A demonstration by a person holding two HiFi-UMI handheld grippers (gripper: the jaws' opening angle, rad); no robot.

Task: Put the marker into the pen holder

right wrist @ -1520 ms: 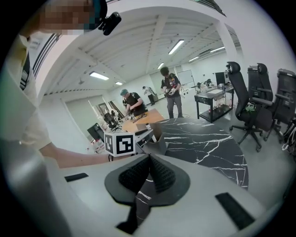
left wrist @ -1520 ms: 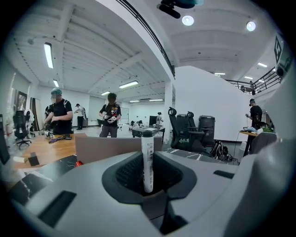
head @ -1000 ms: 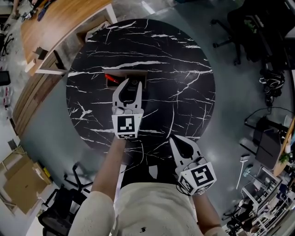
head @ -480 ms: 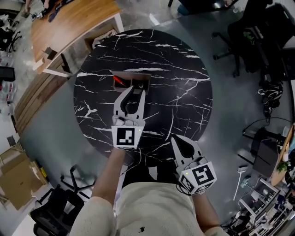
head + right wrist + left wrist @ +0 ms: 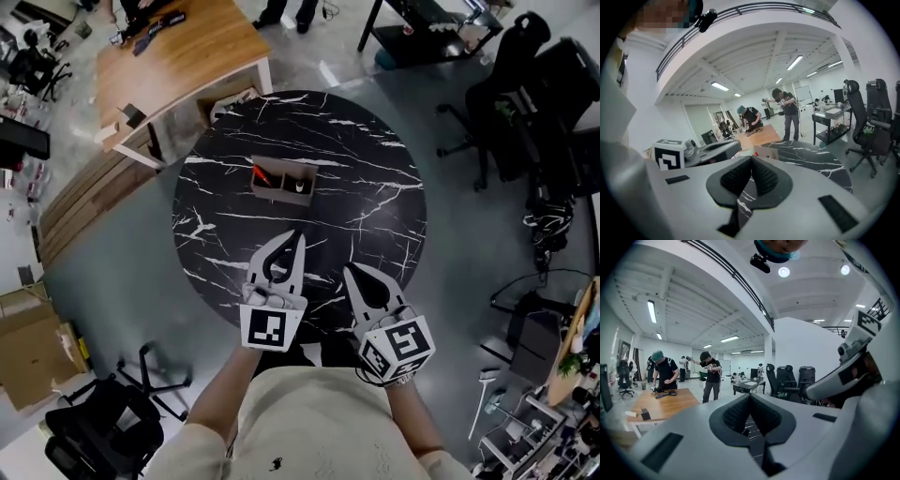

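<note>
The brown pen holder (image 5: 281,181) stands on the round black marble table (image 5: 375,197), left of its middle. The red marker (image 5: 261,173) leans inside the holder's left part. My left gripper (image 5: 298,236) hangs well short of the holder, over the table's near side. Its jaws have just been closing and are shut with nothing between them, as the left gripper view (image 5: 750,397) also shows. My right gripper (image 5: 347,270) is beside it to the right, shut and empty (image 5: 751,160). The holder (image 5: 766,151) shows just beyond the right gripper's jaw tips.
A wooden desk (image 5: 178,56) stands beyond the table's far left, with two people (image 5: 661,371) at it. Office chairs (image 5: 525,84) stand to the right, another chair (image 5: 103,431) at the lower left. Cardboard boxes (image 5: 28,347) lie on the floor at the left.
Both grippers rose and drew back from the pen holder toward me. The left jaws, open at the holder, closed empty. The marker stayed in the holder.
</note>
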